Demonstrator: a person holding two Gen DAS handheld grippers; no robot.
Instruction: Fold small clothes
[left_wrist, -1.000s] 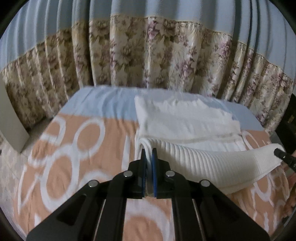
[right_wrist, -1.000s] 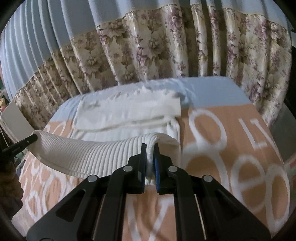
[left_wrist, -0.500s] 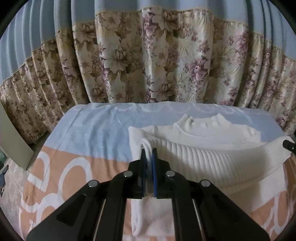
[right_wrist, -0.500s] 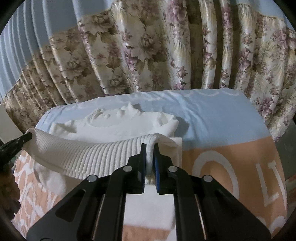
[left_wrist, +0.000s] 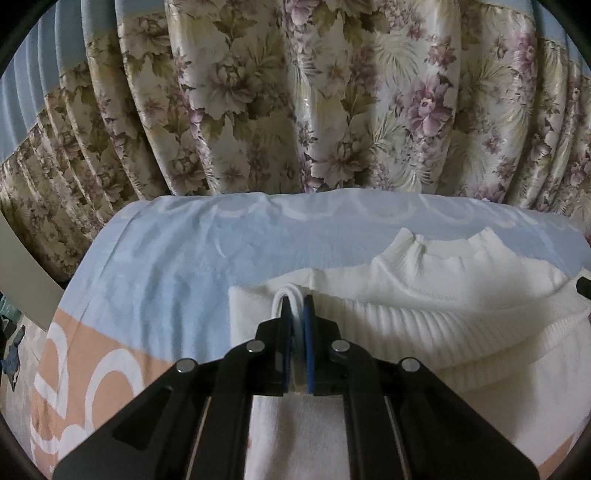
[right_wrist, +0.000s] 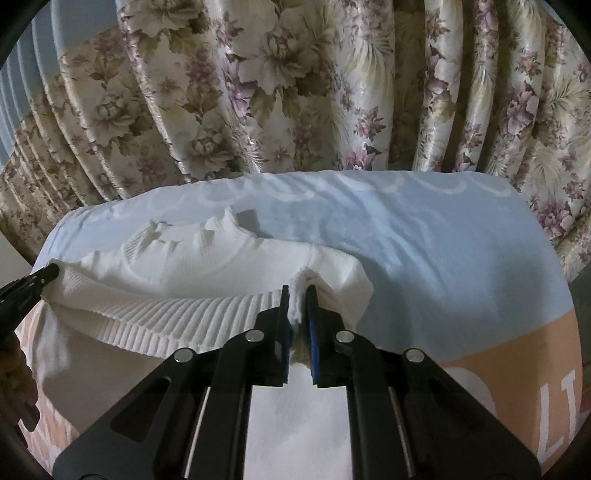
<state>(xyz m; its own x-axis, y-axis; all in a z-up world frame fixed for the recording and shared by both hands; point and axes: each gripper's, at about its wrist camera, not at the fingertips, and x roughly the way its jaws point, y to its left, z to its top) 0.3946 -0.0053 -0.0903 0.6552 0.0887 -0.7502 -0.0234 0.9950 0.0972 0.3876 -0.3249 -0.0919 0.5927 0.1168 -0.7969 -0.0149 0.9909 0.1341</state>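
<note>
— Two grips on one sweater (left_wrist: 424, 280)? Why?

— Pinching the ribbed hem (left_wrist: 424, 328) at each end. Left gripper (left_wrist: 295, 314) pressed shut on one corner, right gripper (right_wrist: 297, 306) pressed shut on the other. Holds the edge taut and level between them.

— And raised off the bed cover (left_wrist: 166, 266)?

— Raised, yes, with the hem hanging in a shallow arc just short of the collar (left_wrist: 443, 243). Lets the lower half pass over the chest without dragging or bunching.

— Lying where, otherwise?

— Flat on the cover, shoulders spread to either side of the collar, flowered curtain (left_wrist: 295, 110) hanging beyond the collar. Lower body doubled back under the lifted hem, on the side away from the collar.

— Judging the step?

— Looks like a bottom-to-top fold, most of the way across. Probably calls for lowering the hem just below the collar, both ends together, then letting go.

— Risks?

— Could land crooked with uneven lowering. Could drag soft knit back out on release, with loops catching on the blue pads (right_wrist: 312, 332). Worth opening wide before pulling away.
</note>
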